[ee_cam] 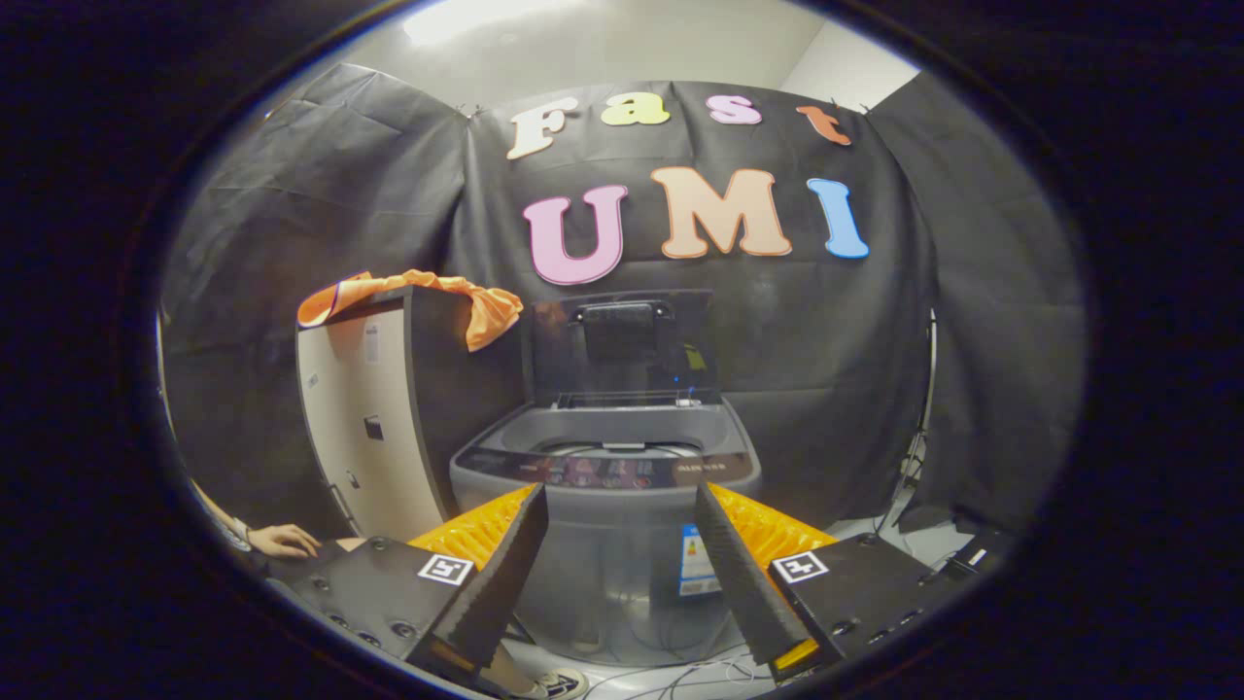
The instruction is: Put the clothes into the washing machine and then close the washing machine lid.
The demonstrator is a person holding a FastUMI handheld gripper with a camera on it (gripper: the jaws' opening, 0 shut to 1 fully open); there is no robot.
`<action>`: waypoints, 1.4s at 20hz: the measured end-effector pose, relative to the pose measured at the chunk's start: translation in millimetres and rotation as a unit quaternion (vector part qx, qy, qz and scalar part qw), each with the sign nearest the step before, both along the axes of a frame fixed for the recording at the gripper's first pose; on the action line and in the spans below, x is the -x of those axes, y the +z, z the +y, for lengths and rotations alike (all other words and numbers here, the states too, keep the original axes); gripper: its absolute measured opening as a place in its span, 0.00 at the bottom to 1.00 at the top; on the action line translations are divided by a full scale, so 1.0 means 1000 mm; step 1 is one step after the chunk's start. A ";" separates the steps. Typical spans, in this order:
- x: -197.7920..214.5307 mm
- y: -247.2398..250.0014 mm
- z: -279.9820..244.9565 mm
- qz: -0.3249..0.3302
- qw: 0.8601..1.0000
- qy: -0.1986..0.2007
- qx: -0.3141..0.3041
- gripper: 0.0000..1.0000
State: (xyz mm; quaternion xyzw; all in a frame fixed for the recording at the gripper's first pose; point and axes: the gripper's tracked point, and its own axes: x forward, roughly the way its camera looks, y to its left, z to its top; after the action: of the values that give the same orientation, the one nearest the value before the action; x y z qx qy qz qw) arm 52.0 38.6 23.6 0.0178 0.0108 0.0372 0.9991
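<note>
A grey top-loading washing machine [607,486] stands straight ahead, beyond the fingers. Its dark lid [622,345] is raised upright behind the tub opening. An orange garment [481,306] is draped over the top of a tall cabinet [369,408] just left of the machine, one end hanging down the cabinet's right side. My gripper [620,559] is open, with nothing between its fingers, and is well short of both machine and garment. The machine's front panel shows through the gap between the fingers.
A person's hand [282,540] rests low at the left, beside the cabinet's base. Cables [680,676] trail on the pale floor in front of the machine. Black cloth walls close the booth behind and at both sides.
</note>
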 end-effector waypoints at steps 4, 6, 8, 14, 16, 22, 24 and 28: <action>-0.045 0.062 0.054 -0.025 0.999 0.046 -0.001 0.96; -0.072 0.101 0.086 -0.037 0.997 0.068 0.000 0.95; -0.098 0.139 0.124 -0.050 0.994 0.098 -0.002 0.96; -0.164 0.238 0.246 -0.074 0.976 0.202 -0.037 0.95; -0.188 0.237 0.276 -0.037 0.977 0.208 -0.039 0.95; -0.248 0.196 0.327 0.045 0.978 0.202 0.024 0.96; -0.255 0.183 0.333 0.062 0.976 0.204 0.044 0.96; -0.255 0.154 0.331 0.111 0.970 0.202 0.074 0.97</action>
State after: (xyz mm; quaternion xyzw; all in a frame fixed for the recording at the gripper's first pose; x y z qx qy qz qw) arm 307.2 369.9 177.4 -0.0551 0.1280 0.2355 0.9618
